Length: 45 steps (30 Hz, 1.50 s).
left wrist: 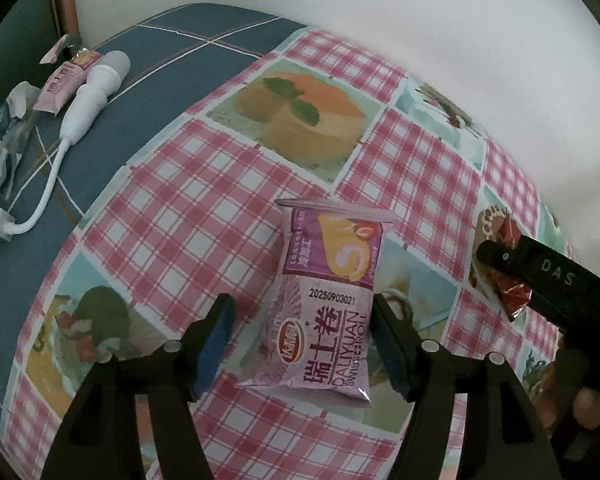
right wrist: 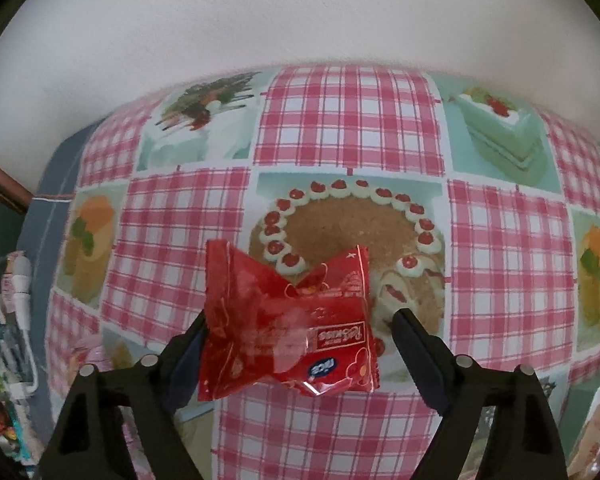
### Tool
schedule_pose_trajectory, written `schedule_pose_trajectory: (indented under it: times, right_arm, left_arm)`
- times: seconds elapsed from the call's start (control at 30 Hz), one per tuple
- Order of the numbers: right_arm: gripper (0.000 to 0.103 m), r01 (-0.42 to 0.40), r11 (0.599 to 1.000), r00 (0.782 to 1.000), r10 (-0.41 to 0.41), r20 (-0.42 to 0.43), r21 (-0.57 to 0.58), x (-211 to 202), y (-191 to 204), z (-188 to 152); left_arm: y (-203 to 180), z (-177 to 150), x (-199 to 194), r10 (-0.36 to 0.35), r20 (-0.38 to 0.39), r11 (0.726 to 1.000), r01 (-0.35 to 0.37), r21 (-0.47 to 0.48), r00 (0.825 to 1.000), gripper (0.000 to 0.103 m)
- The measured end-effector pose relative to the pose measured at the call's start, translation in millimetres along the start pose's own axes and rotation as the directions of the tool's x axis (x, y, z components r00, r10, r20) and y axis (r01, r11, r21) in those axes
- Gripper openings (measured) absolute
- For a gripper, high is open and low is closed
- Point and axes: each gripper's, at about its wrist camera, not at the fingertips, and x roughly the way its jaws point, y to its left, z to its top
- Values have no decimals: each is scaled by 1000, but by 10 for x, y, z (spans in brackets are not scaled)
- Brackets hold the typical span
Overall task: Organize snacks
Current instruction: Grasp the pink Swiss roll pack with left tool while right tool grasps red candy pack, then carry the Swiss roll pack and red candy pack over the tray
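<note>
Blue-padded fingers [left wrist: 216,344] of the left gripper [left wrist: 300,344] are standing spread around a glossy pink Swiss-roll packet [left wrist: 328,300], its right edge touching one pad, the left pad apart. At three o'clock, the right gripper [right wrist: 300,344] is also gaping, a crinkled red foil snack [right wrist: 288,320] lying between its fingers. Checked plastic tablecloth [left wrist: 172,208] is lying open toward twelve o'clock; a white charger [left wrist: 92,92] is sitting at ten.

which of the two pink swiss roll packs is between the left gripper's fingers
The near Swiss roll pack, lying on the checked tablecloth; the other pack lies far off beside the white charger.
</note>
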Motion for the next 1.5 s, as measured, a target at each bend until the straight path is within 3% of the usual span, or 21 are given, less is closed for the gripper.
schedule_pose_trajectory:
  times: [0.37,0.63,0.9,1.2,1.5]
  right_arm:
    - [71,71,995,997,-70,13,-70,18,67,29]
    - [70,71,994,997,-71,8,-86,20,-1,-42]
    - [70,100,989,995,-100,12,-111,-10,-183,-111]
    - [70,107,986,994,-107,1,-125,-79,-224,-262]
    - [70,102,987,994,-104,-13,-122,-199,-327,-470]
  left_arm:
    - [-121,-58,-7,54,-12,996,-53,71,998,69]
    - [-238,-79,17,106,-5,989,-105,100,994,68]
    - [-413,-138,23,143,11,978,-143,152,990,53]
    - [-527,-158,12,129,13,979,-130,158,992,48]
    - [-409,-138,-12,119,2,982,-118,146,993,47]
